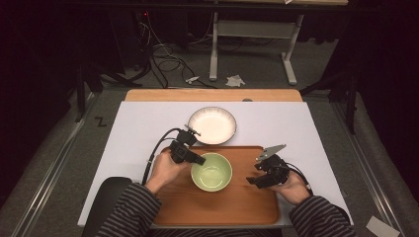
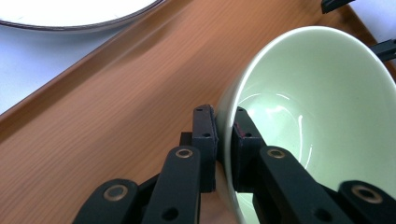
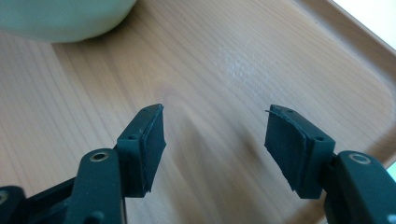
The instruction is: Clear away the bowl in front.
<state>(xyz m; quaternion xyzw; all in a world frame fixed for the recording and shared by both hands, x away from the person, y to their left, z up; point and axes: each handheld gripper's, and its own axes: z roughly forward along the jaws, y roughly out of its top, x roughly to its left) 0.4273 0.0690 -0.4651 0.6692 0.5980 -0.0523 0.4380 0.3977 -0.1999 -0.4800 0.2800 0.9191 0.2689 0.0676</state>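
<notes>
The green bowl [image 2: 322,107] looked glossy and glazed, while the tray [image 2: 107,121] showed smooth, matt wood grain.
</notes>
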